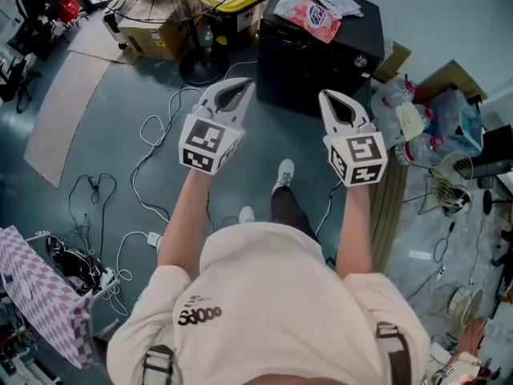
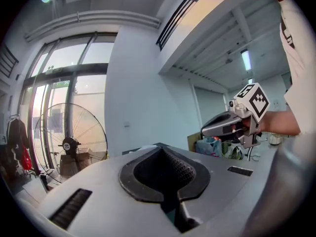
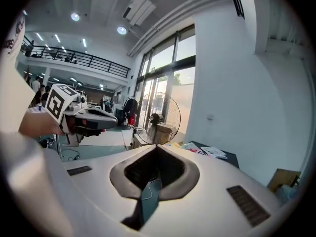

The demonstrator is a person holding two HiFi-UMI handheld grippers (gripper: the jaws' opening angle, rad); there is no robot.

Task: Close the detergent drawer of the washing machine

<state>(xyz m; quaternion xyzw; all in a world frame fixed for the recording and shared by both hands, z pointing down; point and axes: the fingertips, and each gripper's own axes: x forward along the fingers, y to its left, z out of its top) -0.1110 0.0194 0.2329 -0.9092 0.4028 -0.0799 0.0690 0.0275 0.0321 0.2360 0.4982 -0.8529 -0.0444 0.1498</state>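
Both grippers are held up in front of the person, side by side over the teal floor. My left gripper (image 1: 243, 87) is shut with nothing in it; its closed jaws (image 2: 160, 149) point level towards a white wall. My right gripper (image 1: 331, 96) also looks shut and holds nothing, its jaws (image 3: 157, 148) aimed at the wall and window. Each one shows in the other's view: the right gripper (image 2: 232, 125) and the left gripper (image 3: 89, 120). I cannot make out a washing machine or a detergent drawer in these views.
A black cabinet (image 1: 321, 54) with packets (image 1: 309, 14) on top stands ahead. A standing fan (image 1: 200, 22), cardboard boxes (image 1: 152, 30) and a yellow-lidded bin (image 1: 240, 2) are beyond to the left. White cables (image 1: 152, 135) trail over the floor. Clutter (image 1: 433, 127) lines the right side.
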